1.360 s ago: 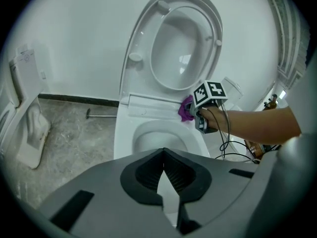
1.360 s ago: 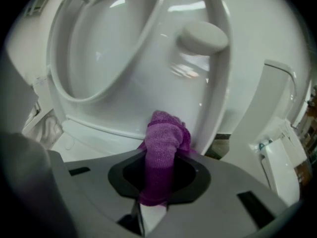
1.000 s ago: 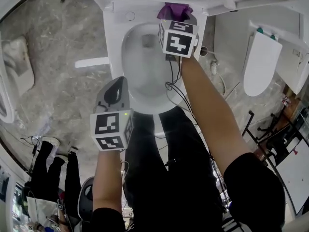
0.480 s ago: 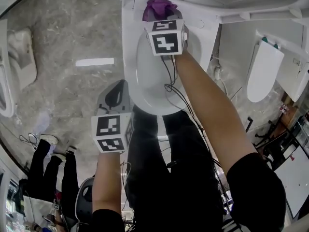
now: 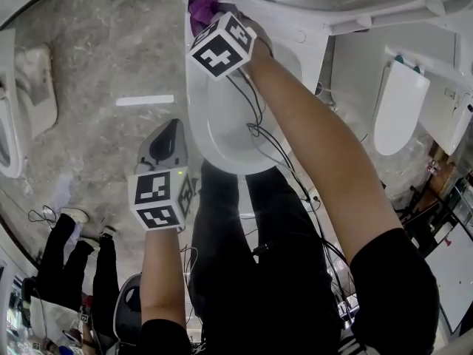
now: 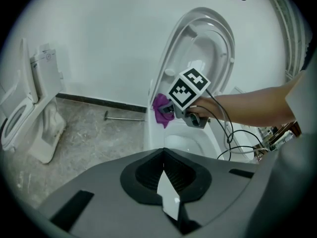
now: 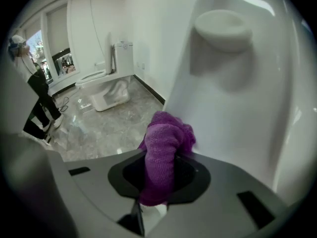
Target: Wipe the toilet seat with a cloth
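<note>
Right gripper [image 5: 213,21] is clamped on a purple cloth [image 7: 166,152], which is bunched up and sticks out past the jaws. It's up at the back left corner of the toilet [image 5: 222,124], with the cloth right beside the raised seat [image 7: 237,113], near the hinge end. Can't quite tell if it's actually pressing on the seat.

Left gripper [image 6: 166,197] has its jaws fully together with nothing in them. It hangs over the floor [image 5: 89,72] just left of the toilet's front, well apart from the cloth.

Cables [image 5: 255,128] trail from the right gripper across the toilet. Another toilet [image 6: 20,118] stands off by the wall.
</note>
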The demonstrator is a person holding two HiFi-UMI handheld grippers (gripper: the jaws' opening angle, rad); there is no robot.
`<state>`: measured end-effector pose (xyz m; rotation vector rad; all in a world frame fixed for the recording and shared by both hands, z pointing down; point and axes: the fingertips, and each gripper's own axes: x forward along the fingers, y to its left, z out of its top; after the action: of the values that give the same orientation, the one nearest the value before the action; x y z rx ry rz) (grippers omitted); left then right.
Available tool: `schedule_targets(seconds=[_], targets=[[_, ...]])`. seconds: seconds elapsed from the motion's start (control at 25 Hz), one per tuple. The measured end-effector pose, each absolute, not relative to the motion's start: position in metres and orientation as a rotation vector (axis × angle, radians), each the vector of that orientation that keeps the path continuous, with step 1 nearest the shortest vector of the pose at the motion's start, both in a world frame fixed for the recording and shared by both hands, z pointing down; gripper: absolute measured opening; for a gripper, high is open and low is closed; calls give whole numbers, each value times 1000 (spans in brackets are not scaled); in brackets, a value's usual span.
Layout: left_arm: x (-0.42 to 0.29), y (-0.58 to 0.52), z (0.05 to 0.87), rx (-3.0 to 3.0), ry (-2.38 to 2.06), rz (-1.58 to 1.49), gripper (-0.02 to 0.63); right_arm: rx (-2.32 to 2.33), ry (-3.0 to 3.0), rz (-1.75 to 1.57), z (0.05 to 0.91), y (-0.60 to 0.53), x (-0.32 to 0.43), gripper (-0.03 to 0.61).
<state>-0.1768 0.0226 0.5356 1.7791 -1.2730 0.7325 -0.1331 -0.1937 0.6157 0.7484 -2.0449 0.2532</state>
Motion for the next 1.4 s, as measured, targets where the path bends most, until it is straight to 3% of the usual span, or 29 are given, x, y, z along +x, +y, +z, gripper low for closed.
schedule_targets(seconds=[0.32, 0.64, 1.08, 1.4], targets=[[-141, 13, 506, 1835, -1253, 737, 3, 878, -2152, 450, 588, -116, -80, 84], [-85, 4, 485, 1902, -1226, 751, 3, 1342, -2111, 653, 534, -119, 49, 86], [-32, 15, 426, 1931, -1229, 722, 3, 1743, -2078, 476, 372, -169, 170, 84], [-14, 13, 390, 1982, -1244, 699, 3, 1758, -2118, 123, 276, -212, 166, 84]])
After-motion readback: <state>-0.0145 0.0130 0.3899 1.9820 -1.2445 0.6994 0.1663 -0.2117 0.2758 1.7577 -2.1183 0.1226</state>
